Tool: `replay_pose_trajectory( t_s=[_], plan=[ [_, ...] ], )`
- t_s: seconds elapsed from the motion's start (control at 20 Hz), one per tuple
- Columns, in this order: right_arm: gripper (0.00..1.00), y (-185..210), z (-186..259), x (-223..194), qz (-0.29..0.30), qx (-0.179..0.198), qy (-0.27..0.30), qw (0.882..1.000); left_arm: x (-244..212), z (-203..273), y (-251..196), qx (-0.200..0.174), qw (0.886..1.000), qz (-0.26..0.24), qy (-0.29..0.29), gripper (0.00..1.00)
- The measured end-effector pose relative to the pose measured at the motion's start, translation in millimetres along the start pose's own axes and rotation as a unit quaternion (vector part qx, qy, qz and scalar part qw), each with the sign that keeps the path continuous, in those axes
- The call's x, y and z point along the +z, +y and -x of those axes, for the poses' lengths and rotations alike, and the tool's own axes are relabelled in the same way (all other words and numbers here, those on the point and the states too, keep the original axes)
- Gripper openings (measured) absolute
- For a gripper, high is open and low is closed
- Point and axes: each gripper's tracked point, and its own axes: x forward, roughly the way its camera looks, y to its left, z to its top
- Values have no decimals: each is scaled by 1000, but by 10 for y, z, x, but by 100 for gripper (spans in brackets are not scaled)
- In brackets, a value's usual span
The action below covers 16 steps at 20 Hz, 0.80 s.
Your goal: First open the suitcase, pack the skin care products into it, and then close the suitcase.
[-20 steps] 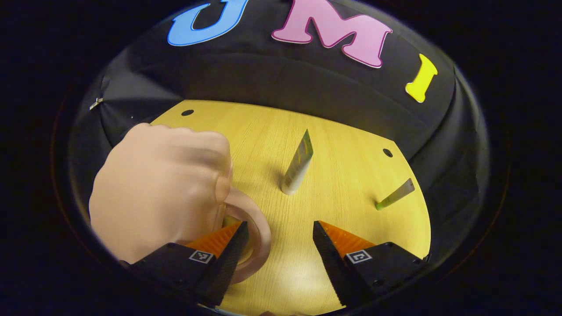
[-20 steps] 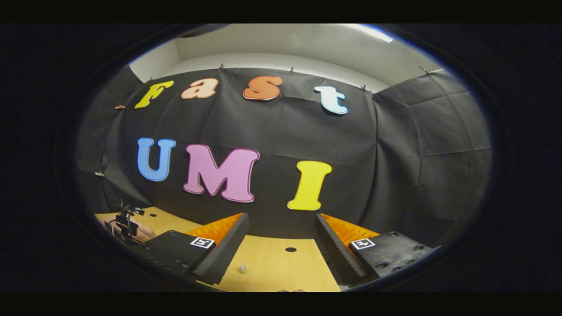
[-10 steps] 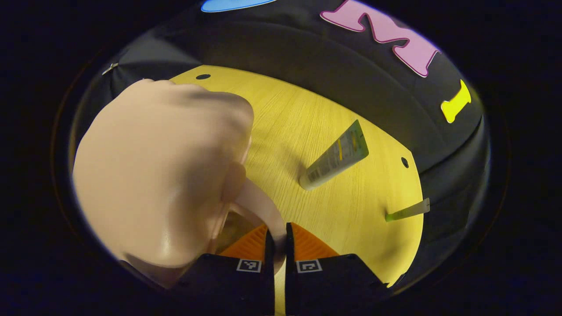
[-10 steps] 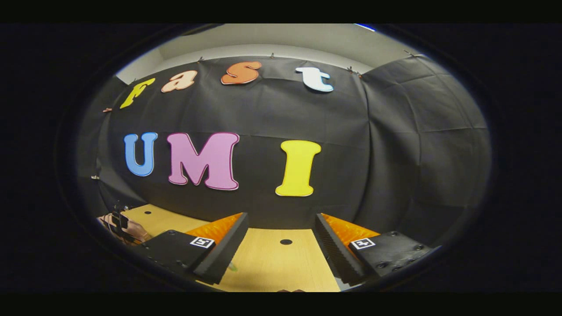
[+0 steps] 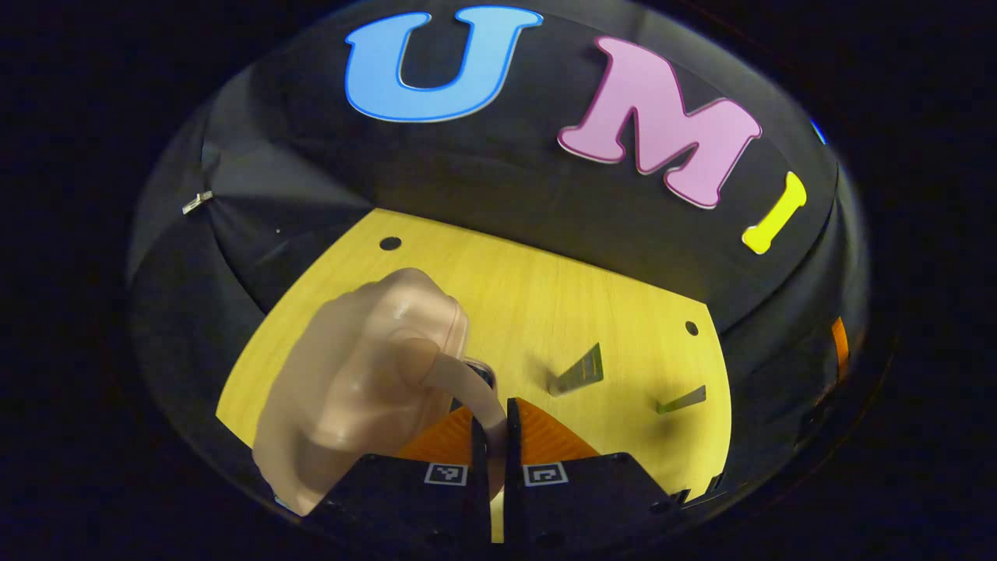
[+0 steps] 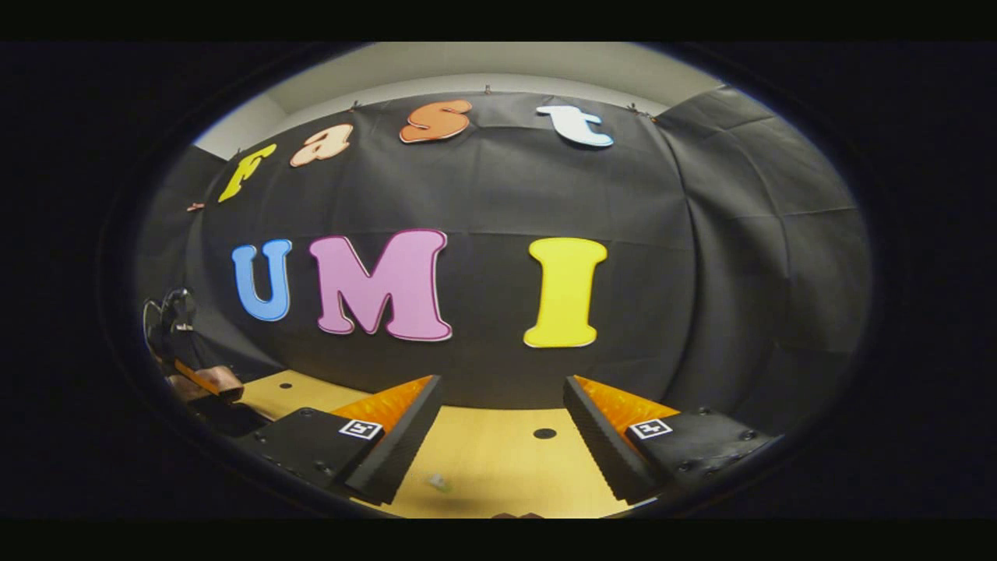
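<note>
My left gripper (image 5: 491, 413) is shut on the curved handle (image 5: 465, 383) of the pink suitcase (image 5: 358, 389). The rounded, closed case sits left of my fingers and tilts away from them. Two skin care tubes stand cap-down on the yellow wooden table (image 5: 545, 288): a grey-green one (image 5: 578, 372) just right of my fingers and a thin green one (image 5: 681, 400) farther right. My right gripper (image 6: 502, 436) is open and holds nothing, level over the table's right part. A small green tube tip (image 6: 438, 483) shows between its fingers.
The black cloth wall rings the table on all sides. Two dark holes (image 5: 389, 243) (image 5: 691, 328) mark the tabletop near its back edge. In the right gripper view, the other gripper and the hand holding it (image 6: 199, 378) are at the far left.
My left gripper shut on the suitcase handle, then pulled up and back with it. The case and tubes now look smaller and farther. The right gripper only shifted slightly.
</note>
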Motion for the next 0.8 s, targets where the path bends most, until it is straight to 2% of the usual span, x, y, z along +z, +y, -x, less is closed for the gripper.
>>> replay_pose_trajectory(
  t_s=[0.05,0.1,0.15,0.3,0.5,0.6,0.7,0.8],
  plan=[
    [99,126,-29,23,-2,6,-3,1000,149,92,221,0,1000,20,-9,11],
    [92,244,-46,36,0,8,-2,1000,310,157,466,1,999,38,-23,11],
    [98,334,-55,67,3,6,-4,1000,459,202,753,6,998,45,-33,11],
    [98,675,-23,181,-18,-10,-6,1000,687,257,1680,32,998,27,-40,11],
    [98,1159,-24,229,-16,-31,4,999,844,60,2561,5,998,61,-34,11],
    [98,1461,-13,301,-12,-29,10,999,820,-104,2965,-12,995,101,-21,11],
    [98,1631,-16,380,7,-35,5,999,790,-280,3340,-34,989,145,-8,11],
    [98,1827,-11,349,8,-32,16,999,720,-385,3636,-75,977,197,12,11]
  ],
)
